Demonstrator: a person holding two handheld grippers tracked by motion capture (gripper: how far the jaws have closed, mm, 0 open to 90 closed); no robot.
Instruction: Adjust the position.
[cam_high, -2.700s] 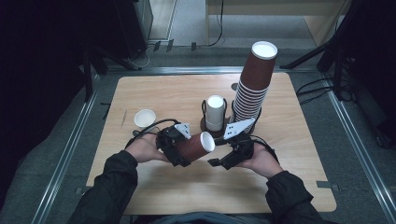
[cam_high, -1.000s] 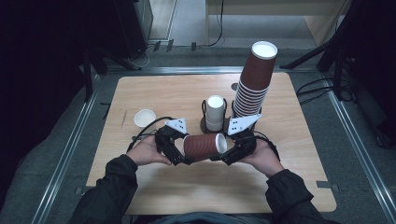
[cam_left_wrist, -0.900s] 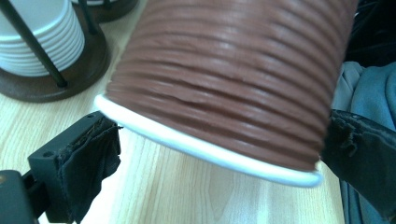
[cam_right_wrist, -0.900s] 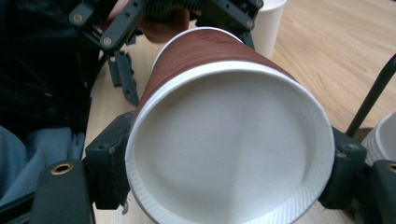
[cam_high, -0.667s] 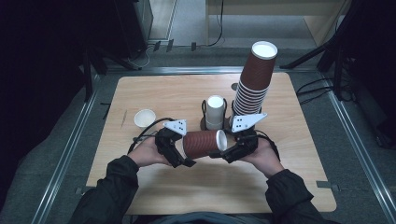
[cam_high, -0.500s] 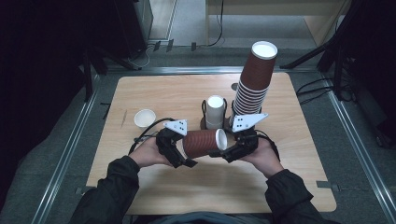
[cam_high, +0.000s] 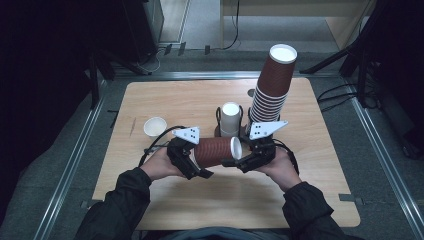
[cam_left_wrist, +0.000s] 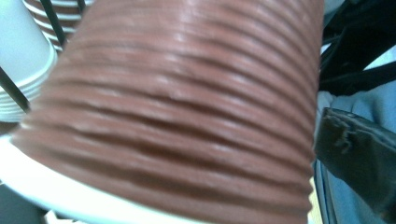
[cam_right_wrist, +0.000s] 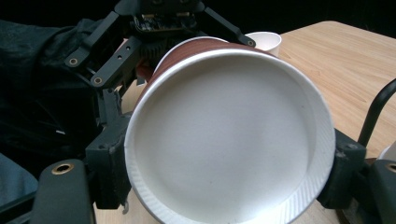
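Observation:
A brown ribbed paper cup (cam_high: 214, 152) lies on its side in the air above the table's front half, mouth toward the right. My left gripper (cam_high: 197, 158) is shut on its base end, and the ribbed wall (cam_left_wrist: 187, 116) sits right against the lens in the left gripper view. My right gripper (cam_high: 235, 155) meets the cup at the rim. In the right gripper view the white inside of the cup (cam_right_wrist: 229, 140) faces the camera, and my right gripper (cam_right_wrist: 229, 172) has one jaw touching each side of the rim. The left gripper (cam_right_wrist: 163, 46) grips the cup behind it.
A tall stack of brown cups (cam_high: 272, 85) stands at the back right of the wooden table (cam_high: 300, 190). White cups (cam_high: 230, 117) sit in a black wire holder just behind the grippers. A single small white cup (cam_high: 155, 126) stands to the left.
Since the oldest frame the cup has swung level and the right gripper has come up to its rim. Over the last second both hands have held nearly still.

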